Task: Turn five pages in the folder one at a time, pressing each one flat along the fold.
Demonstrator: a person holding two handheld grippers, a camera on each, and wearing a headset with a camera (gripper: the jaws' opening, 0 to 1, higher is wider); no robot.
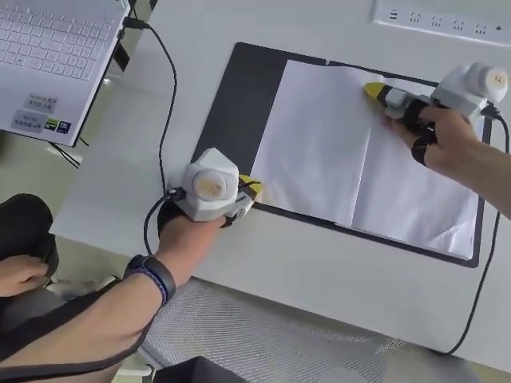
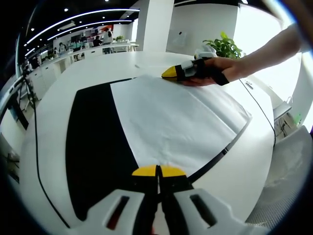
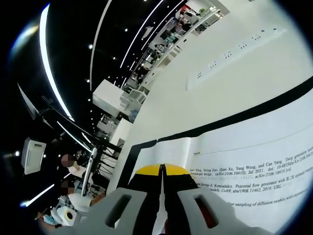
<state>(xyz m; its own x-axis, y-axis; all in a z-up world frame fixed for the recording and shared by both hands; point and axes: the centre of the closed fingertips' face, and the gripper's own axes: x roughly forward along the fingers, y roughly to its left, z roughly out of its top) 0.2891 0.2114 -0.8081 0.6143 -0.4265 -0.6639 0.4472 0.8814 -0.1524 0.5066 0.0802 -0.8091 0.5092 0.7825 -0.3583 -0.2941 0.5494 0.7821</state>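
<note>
A black folder (image 1: 239, 96) lies open on the white table, with white pages (image 1: 319, 144) spread across it and a fold (image 1: 366, 155) down the middle. My left gripper (image 1: 251, 188) is shut, its yellow tips resting at the near left edge of the left page (image 2: 161, 122). My right gripper (image 1: 374, 91) is shut too, pressing on the paper near the top of the fold. The right gripper view shows its yellow tips (image 3: 161, 170) on a printed page (image 3: 244, 166).
A white laptop (image 1: 48, 56) sits at the far left with a black cable (image 1: 164, 120) running past the folder. A power strip (image 1: 439, 20) lies along the back edge. Another cable (image 1: 487, 271) trails at the right.
</note>
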